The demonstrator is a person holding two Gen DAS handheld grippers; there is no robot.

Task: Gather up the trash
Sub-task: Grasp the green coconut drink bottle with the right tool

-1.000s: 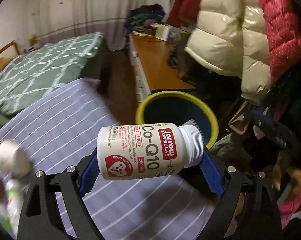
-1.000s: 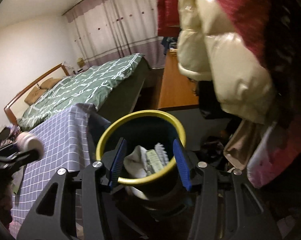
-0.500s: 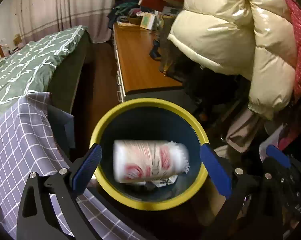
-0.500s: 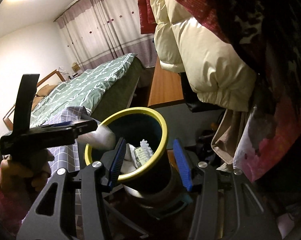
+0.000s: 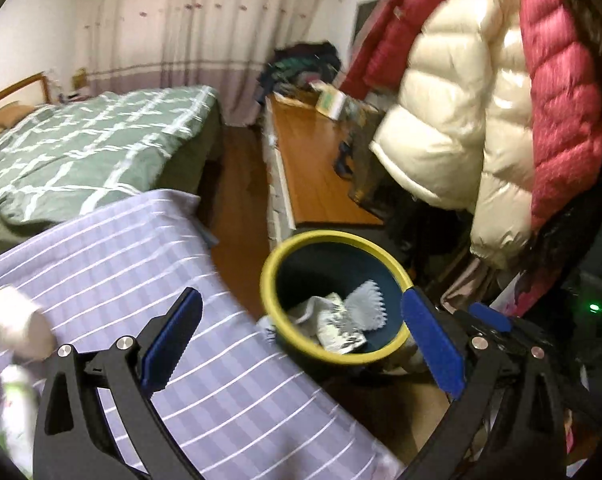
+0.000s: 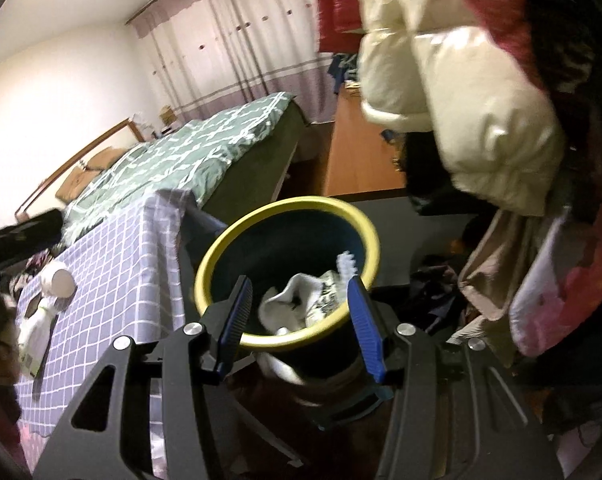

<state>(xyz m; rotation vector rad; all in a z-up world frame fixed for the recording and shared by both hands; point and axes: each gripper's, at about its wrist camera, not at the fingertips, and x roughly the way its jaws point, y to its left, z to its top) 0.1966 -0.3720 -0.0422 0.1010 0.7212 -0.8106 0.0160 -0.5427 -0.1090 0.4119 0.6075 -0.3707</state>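
bed (image 5: 89, 148): green checked cover | desk (image 5: 317, 176): wooden | jackets (image 5: 461, 120): cream, red, hanging

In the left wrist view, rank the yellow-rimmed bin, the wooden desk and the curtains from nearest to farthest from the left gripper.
1. Yellow-rimmed bin, just beyond the open left gripper, toward its right finger.
2. Wooden desk, behind the bin.
3. Curtains, on the far wall.

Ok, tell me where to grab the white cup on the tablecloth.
Take the white cup across the middle of its body, coming from above with the open left gripper. It lies on its side on the tablecloth, so its round wall is probably the easiest part to straddle; squeeze lightly, it looks thin.
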